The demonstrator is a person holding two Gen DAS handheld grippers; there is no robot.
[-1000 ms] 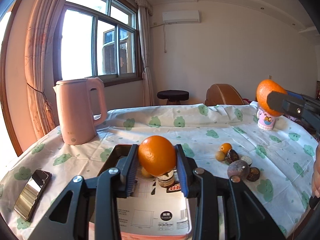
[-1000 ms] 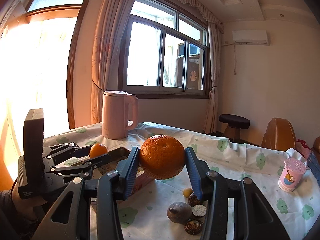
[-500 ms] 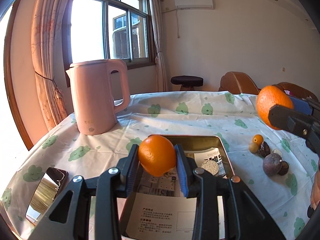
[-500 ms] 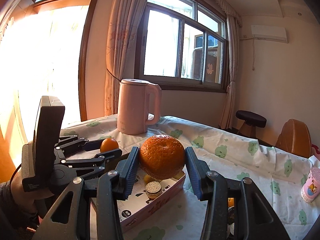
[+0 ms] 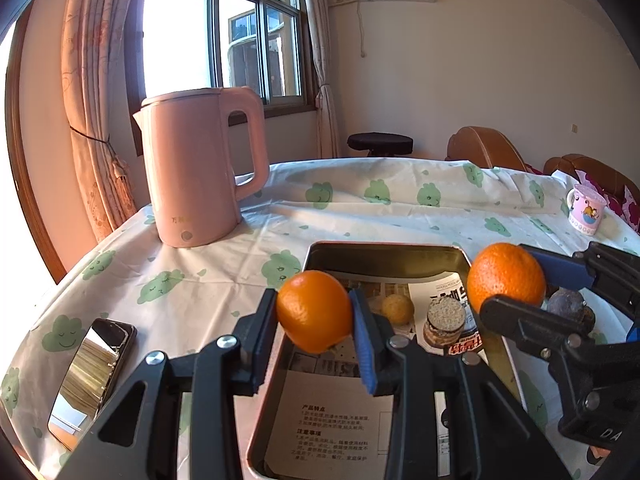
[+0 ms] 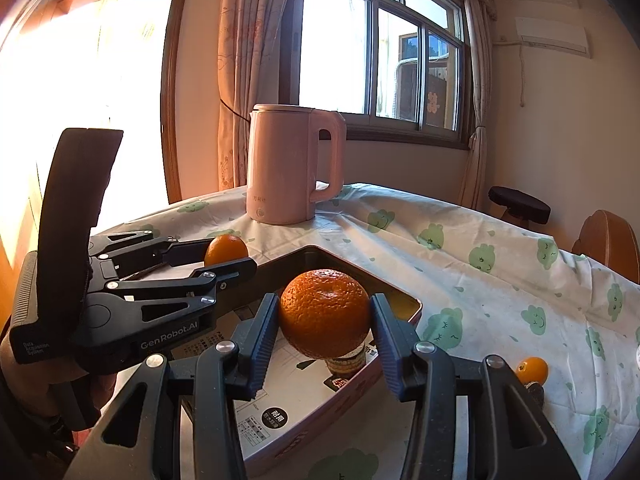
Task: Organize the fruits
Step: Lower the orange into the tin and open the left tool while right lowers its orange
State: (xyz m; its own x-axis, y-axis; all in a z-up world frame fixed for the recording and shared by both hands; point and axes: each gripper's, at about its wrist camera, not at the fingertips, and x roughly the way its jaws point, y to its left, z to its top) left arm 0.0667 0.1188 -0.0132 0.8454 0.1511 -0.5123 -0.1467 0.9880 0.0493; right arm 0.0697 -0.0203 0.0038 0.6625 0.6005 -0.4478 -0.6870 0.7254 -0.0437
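Note:
My left gripper [image 5: 314,312] is shut on a small smooth orange [image 5: 314,310], held above the left rim of an open metal tin [image 5: 384,256] lined with printed paper. My right gripper [image 6: 324,322] is shut on a larger rough orange [image 6: 324,312], held over the tin [image 6: 400,300]. In the left wrist view the right gripper and its orange [image 5: 506,278] hang over the tin's right edge. In the right wrist view the left gripper's orange [image 6: 226,250] shows at the tin's far left. A small yellow fruit [image 5: 397,309] and a small jar [image 5: 446,320] lie inside the tin.
A pink kettle [image 5: 196,168] stands behind the tin on the cloud-print tablecloth. A phone [image 5: 90,372] lies at the left edge. A pink cup [image 5: 586,210] stands far right. Dark passion fruits [image 5: 566,306] and a small orange fruit [image 6: 531,370] lie right of the tin.
Both grippers have moved forward and down toward the tin, each still holding its orange. The right gripper's orange has come lower, down to the tin's right edge.

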